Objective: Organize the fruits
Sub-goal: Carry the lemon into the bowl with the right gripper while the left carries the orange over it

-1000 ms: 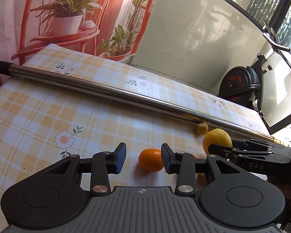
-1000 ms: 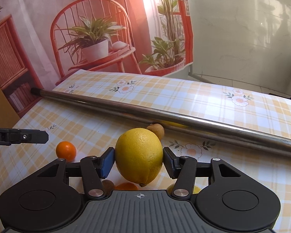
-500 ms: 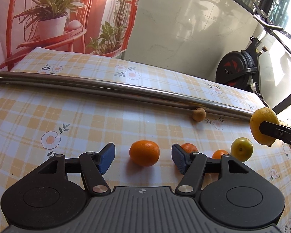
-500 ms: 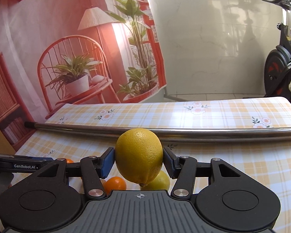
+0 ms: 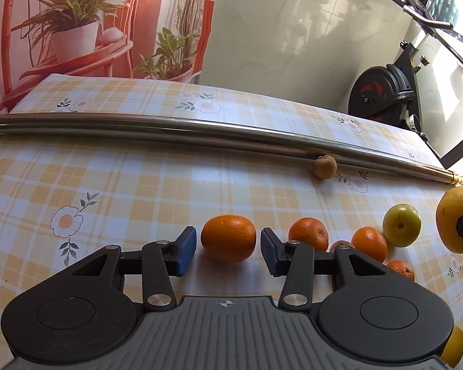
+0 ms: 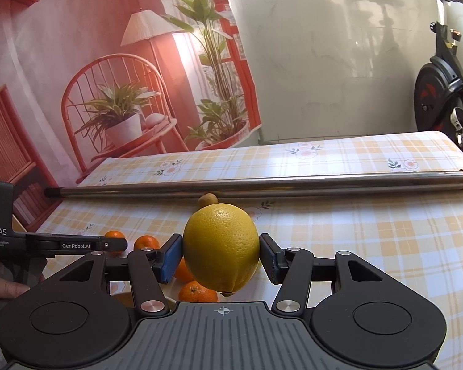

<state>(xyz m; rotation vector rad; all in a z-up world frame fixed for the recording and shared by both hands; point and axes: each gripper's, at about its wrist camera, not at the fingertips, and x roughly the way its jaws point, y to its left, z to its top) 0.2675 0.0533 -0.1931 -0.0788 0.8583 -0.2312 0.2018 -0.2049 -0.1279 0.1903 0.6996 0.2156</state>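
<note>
My left gripper (image 5: 227,254) is open, its blue pads a hair's width off either side of an orange (image 5: 228,237) resting on the checked tablecloth (image 5: 132,191). To its right lie three more oranges (image 5: 308,234) and a yellow-green fruit (image 5: 401,225). My right gripper (image 6: 220,256) is shut on a big yellow lemon (image 6: 220,246), held above the cloth over an orange (image 6: 197,291). The same lemon (image 5: 456,219) shows at the right edge of the left wrist view. The left gripper (image 6: 61,243) appears at the left of the right wrist view, gripped by a hand (image 6: 0,286).
A long steel rod (image 5: 200,129) lies across the table behind the fruit, with a brown kiwi (image 5: 324,166) against it. Another yellow fruit (image 5: 453,345) peeks out at the lower right. An exercise bike (image 6: 441,92) stands past the table's right end.
The left gripper's fingers have narrowed around the orange. The right gripper has carried the lemon up and to the right, away from the fruit cluster.
</note>
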